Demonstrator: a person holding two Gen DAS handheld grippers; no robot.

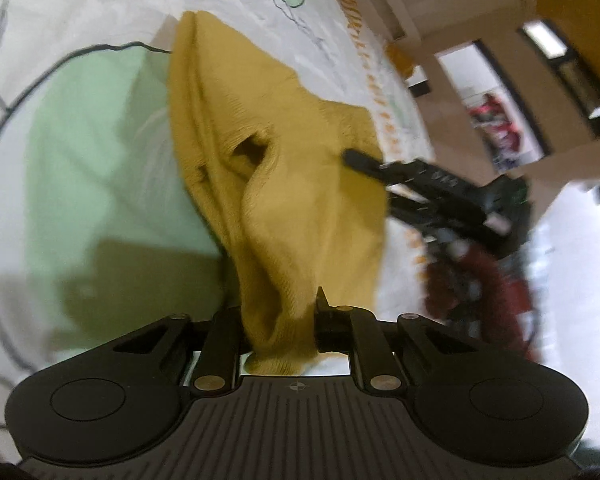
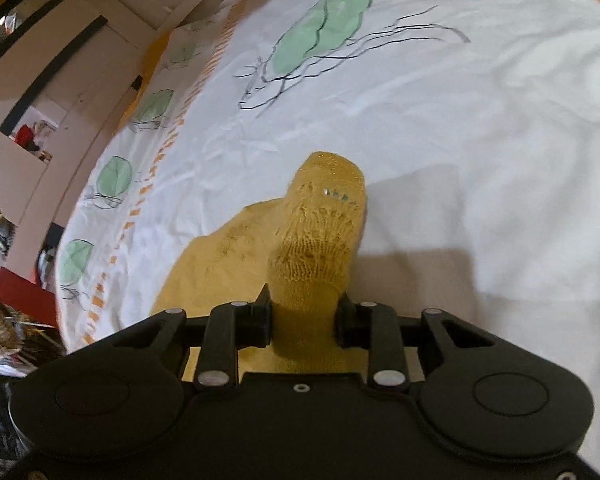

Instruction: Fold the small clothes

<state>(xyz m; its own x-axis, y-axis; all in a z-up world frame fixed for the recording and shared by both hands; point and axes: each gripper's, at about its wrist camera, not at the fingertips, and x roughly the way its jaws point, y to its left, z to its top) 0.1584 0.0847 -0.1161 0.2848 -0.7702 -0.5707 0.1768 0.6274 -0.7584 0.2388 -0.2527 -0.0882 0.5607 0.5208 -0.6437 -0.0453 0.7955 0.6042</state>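
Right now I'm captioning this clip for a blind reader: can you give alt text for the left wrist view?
The left gripper pinches a bunched mustard-yellow knit garment over a white sheet with green leaf prints. The right gripper grips the garment's far edge, blurred, with a cluttered room behind.

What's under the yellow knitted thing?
Under the yellow knitted garment lies a white sheet printed with green shapes and black lines. What the sheet covers cannot be seen, nor the print directly beneath the garment.

L gripper [image 1: 278, 322] + R gripper [image 2: 303, 316]: fingers clamped, both angled down.
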